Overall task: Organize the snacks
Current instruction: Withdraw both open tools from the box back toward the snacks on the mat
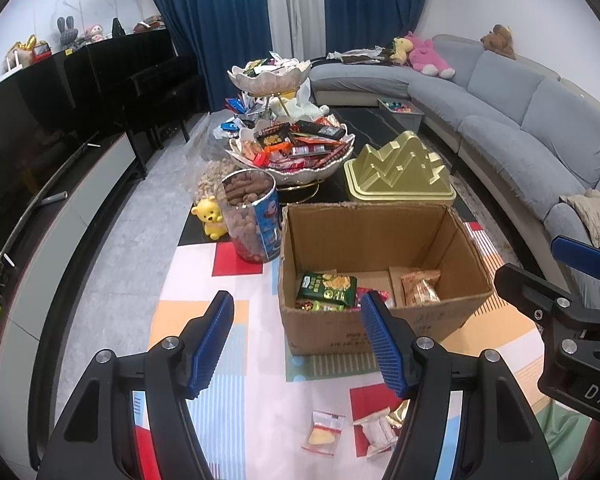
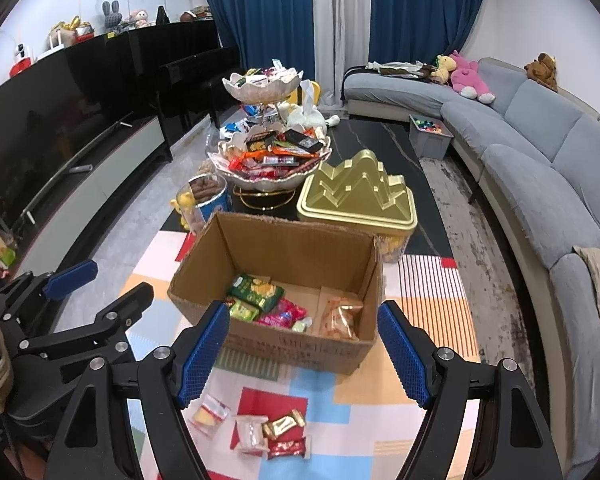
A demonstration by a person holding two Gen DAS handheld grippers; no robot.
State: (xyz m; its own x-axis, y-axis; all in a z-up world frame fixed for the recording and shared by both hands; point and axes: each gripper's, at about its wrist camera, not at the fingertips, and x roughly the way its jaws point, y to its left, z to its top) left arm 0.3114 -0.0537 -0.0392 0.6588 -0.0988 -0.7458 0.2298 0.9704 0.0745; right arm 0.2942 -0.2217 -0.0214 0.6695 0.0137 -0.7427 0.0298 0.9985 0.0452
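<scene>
Left gripper [image 1: 296,344] and right gripper [image 2: 302,350] gaping empty, cardboard box [image 2: 300,344] wall hiding some packets, gold wrapper [image 1: 398,414] half-hiding behind finger

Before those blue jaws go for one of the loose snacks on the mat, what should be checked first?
1. Left gripper empty, jaws apart: ok.
2. Right gripper empty, jaws apart: ok.
3. Loose snack packets lying on the mat, uncovered: ok.
4. Cardboard box open on top, with room inside: ok.
5. Grippers apart from each other: ok.
6. Packets lying apart enough to take one alone: not ok, three touch.
</scene>
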